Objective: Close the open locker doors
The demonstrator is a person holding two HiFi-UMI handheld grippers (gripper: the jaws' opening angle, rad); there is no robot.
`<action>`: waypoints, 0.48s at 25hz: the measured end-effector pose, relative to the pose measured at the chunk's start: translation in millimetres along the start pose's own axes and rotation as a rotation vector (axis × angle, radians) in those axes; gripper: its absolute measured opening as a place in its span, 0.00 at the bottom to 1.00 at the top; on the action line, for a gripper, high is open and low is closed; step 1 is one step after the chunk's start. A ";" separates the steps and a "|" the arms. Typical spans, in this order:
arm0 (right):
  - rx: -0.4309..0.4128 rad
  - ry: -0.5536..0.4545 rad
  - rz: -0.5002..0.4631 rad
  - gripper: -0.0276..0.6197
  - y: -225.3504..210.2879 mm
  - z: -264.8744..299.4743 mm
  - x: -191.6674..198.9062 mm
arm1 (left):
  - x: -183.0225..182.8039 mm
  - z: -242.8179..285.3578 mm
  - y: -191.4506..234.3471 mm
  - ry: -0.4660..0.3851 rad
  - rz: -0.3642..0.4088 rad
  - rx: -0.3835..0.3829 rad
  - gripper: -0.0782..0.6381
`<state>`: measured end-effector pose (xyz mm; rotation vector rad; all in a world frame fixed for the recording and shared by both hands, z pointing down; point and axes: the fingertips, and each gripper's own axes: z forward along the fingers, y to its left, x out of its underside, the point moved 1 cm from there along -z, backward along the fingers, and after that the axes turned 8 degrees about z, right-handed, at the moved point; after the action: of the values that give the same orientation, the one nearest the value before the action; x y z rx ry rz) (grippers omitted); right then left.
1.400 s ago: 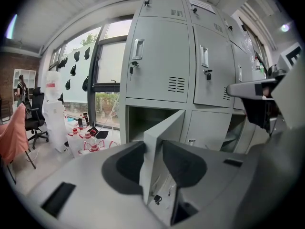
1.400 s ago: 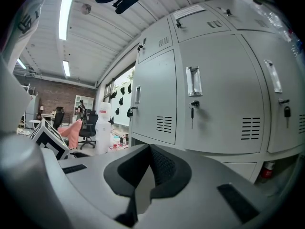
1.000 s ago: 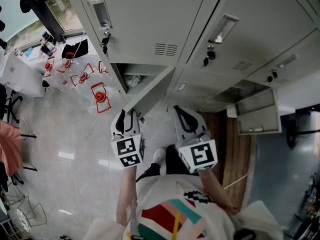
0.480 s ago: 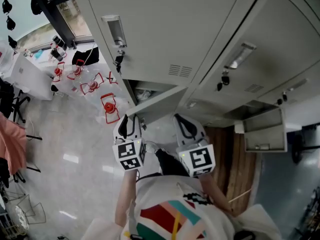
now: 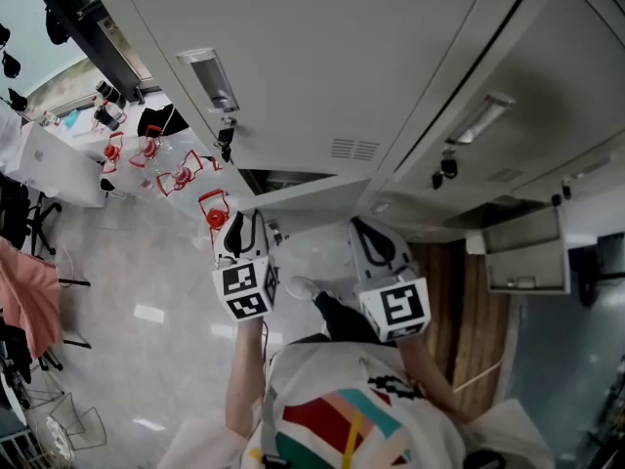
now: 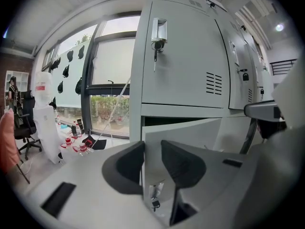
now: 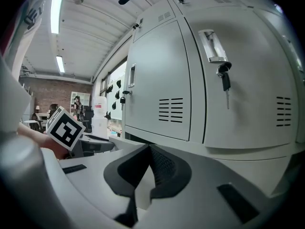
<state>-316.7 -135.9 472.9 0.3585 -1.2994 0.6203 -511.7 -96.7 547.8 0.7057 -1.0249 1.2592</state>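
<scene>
left gripper [image 5: 243, 227] — raised, jaws narrow and closing at open locker door [image 5: 312, 192] edge | right gripper [image 5: 366, 234] — raised alongside, jaws together, empty

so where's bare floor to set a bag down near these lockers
Bare floor lies left of the person's left arm, between the red-framed items and the pink cloth. It is crowded farther up, around those items and the white table.

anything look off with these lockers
Two lower locker doors stand open while the upper doors are shut: the middle door is swung out partway, and the right door hangs wide open.
</scene>
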 end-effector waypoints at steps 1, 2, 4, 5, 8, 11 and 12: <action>0.002 0.001 -0.002 0.05 -0.8 1.3 0.2 | -1.1 2.7 1.2 0.000 0.000 -0.001 0.25; 0.002 0.002 -0.004 0.05 -0.9 2.9 0.3 | -2.0 5.4 2.8 0.000 0.000 -0.003 0.25; 0.001 0.005 -0.004 0.05 -0.1 6.3 0.3 | -4.3 11.2 5.2 0.000 0.003 0.003 0.25; 0.001 0.008 -0.002 0.05 0.2 8.1 0.4 | -6.2 14.6 4.5 -0.002 0.008 0.014 0.25; -0.002 0.019 0.004 0.05 0.9 15.1 0.1 | -14.9 27.6 -4.9 -0.014 0.037 0.057 0.45; 0.003 0.021 0.007 0.05 0.2 22.0 -1.1 | -21.0 39.0 -5.6 -0.007 0.031 0.040 0.47; 0.006 0.023 0.008 0.05 -0.3 23.8 -1.0 | -22.3 41.5 -4.9 -0.006 0.030 0.038 0.47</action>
<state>-335.2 -150.0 477.8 0.3502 -1.2782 0.6339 -516.3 -143.7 545.0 0.7263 -1.0215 1.3058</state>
